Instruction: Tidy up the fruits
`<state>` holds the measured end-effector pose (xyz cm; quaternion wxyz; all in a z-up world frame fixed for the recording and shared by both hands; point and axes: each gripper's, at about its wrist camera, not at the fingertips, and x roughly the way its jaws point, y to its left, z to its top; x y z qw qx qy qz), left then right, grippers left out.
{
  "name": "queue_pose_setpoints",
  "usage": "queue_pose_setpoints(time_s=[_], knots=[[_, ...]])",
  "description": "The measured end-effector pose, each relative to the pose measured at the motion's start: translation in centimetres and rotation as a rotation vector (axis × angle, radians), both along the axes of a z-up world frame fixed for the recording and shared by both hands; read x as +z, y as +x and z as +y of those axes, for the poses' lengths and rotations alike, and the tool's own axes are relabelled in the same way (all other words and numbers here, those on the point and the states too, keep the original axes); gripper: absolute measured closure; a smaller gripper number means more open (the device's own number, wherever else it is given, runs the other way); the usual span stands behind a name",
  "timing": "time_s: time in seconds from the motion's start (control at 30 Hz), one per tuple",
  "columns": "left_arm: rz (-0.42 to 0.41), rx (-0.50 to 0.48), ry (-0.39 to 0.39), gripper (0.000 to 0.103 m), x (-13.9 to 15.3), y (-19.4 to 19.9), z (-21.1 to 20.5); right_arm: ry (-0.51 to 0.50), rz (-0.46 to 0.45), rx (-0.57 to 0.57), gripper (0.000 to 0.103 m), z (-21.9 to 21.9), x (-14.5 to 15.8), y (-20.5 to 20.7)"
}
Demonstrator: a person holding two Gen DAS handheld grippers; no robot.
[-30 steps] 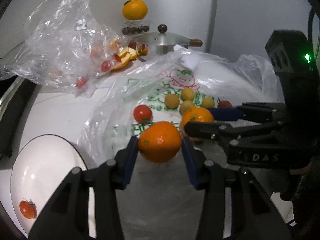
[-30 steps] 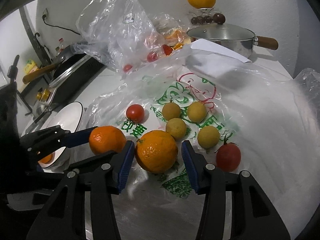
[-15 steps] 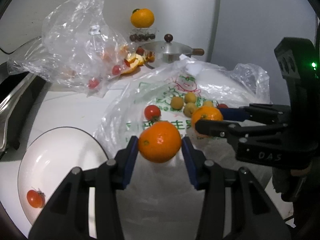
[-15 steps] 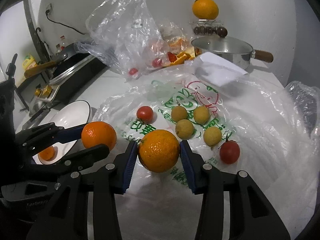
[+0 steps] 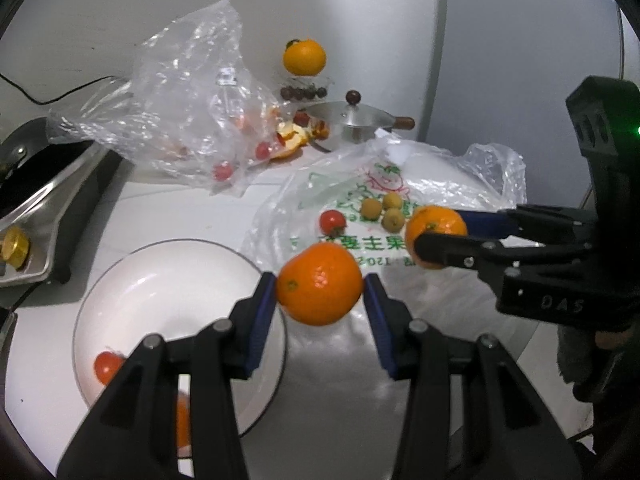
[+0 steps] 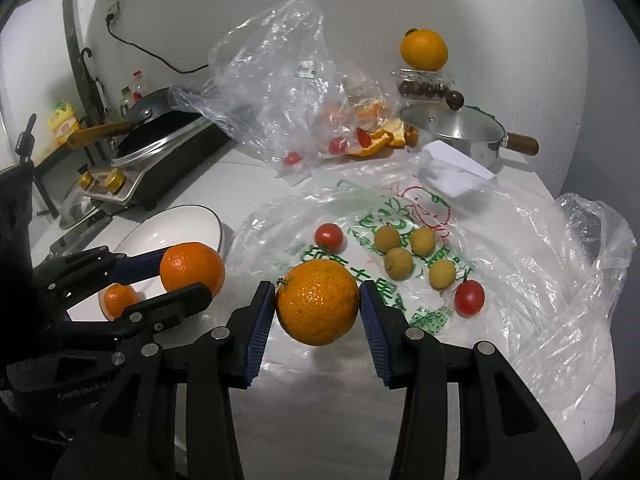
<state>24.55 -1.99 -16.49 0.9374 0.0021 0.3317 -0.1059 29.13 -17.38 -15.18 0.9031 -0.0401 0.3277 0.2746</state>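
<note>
My left gripper [image 5: 320,286] is shut on an orange [image 5: 319,284] and holds it in the air at the right rim of the white bowl [image 5: 132,280]. The bowl holds a red tomato [image 5: 107,366] and a small orange [image 6: 119,300]. My right gripper [image 6: 318,308] is shut on a second orange [image 6: 317,302], lifted above the printed plastic bag [image 6: 420,208]. It also shows in the left wrist view [image 5: 434,232]. On the bag lie two red tomatoes [image 6: 329,237] [image 6: 469,298] and several small yellow-brown fruits [image 6: 398,263].
A crumpled clear bag [image 6: 280,80] with tomatoes and orange peel stands at the back. A lidded steel pot [image 6: 452,132] and an orange on a clear box [image 6: 424,50] are behind it. A stove with a pan [image 6: 152,136] is at the left.
Both grippers have lifted and pulled back with their oranges. The left one has moved left toward the bowl, so more of the bowl shows.
</note>
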Motion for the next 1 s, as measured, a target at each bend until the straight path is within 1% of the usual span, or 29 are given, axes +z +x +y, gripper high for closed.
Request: queue_pose_setpoints(time_s=[0.37, 0.63, 1.0], knots=[[-0.017, 0.039, -0.013, 0.057, -0.1, -1.9, 3.6, -0.026, -0.023, 0.015, 0.057, 3.1, 0.7, -2.0], [-0.024, 0.087, 0.016, 0.057, -0.3, -2.2, 6.3, -0.036, -0.025, 0.045, 0.057, 5.6, 0.9, -2.7], [-0.017, 0.174, 0.069, 0.057, -1.2, -1.6, 10.8, -0.026, -0.015, 0.094, 0.057, 8.8, 0.6, -2.3]])
